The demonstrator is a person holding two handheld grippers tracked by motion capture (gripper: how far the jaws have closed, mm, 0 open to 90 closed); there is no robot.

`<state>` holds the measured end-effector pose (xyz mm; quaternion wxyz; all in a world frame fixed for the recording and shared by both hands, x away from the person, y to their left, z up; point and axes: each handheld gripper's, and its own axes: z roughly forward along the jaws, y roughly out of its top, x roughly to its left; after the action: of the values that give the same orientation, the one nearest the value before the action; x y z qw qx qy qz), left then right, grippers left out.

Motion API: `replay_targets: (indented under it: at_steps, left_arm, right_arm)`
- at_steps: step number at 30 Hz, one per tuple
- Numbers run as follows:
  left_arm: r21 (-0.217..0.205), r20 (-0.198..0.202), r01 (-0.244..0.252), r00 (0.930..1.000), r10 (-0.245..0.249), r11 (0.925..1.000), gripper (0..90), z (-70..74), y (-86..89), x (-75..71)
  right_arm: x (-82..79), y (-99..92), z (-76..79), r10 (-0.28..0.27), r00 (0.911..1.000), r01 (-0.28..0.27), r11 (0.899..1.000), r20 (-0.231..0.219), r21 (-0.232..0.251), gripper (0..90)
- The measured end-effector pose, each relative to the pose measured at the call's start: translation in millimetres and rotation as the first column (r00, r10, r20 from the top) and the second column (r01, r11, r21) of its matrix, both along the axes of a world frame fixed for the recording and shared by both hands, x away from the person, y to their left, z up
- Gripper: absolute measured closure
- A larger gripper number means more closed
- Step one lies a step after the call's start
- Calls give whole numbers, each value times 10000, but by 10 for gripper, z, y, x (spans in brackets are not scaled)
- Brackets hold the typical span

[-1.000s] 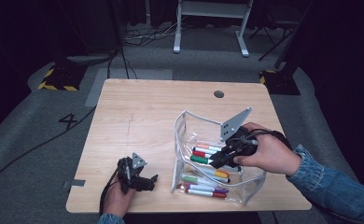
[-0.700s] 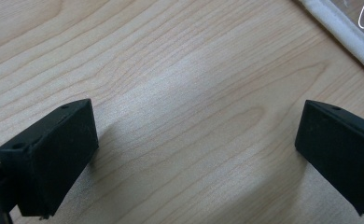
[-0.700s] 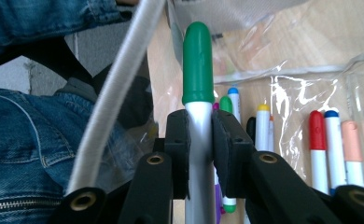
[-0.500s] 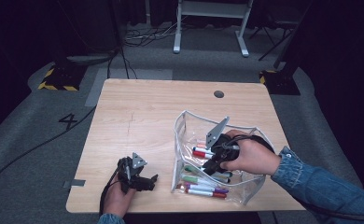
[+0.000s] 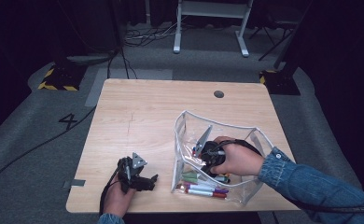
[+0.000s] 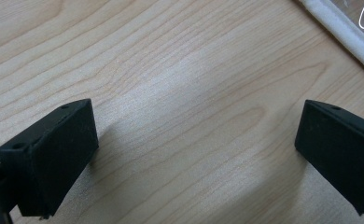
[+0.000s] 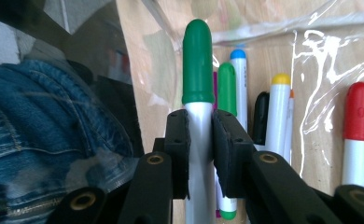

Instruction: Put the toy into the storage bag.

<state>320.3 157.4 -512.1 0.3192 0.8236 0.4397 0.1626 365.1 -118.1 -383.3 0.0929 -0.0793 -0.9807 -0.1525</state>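
High view looks forward, down on whole counter; gripper views sit close: left over bare wood, right inside clear pouch; pouch shared.

We see a light wooden table across the centre of the high view, with a round dark hole near its upper right edge. Grey carpet surrounds it. At left of the frame we note a "4" marked on the floor, and a strip of grey tape at lower left. Yellow-and-black striped blocks sit at upper left and upper right. A white frame and loose cables occupy the top.
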Motion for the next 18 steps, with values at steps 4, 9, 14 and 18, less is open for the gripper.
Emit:
replay_targets:
  at_steps: [4, 9, 14, 18]
  left_arm:
    - [0, -1, 0, 10000, 0, 10000, 0, 0, 0, 0]
    - [-7, -4, -1, 10000, 1, 10000, 0, 0, 0, 0]
    - [-5, -2, -1, 10000, 1, 10000, 0, 0, 0, 0]
    - [-2, -11, 31, 10000, -31, 10000, 0, 2, 1, 2]
  right_arm:
    - [-2, 34, -26, 103, 9999, -102, 9998, 41, -192, 759]
    - [46, 6, -61, -329, 9800, 428, 9980, 1963, -463, 456]
    - [80, -61, 113, -1041, 9644, 895, 9935, 2431, 704, 360]
    - [77, -116, 248, -1320, 9613, 1052, 9871, 2417, 1207, 307]
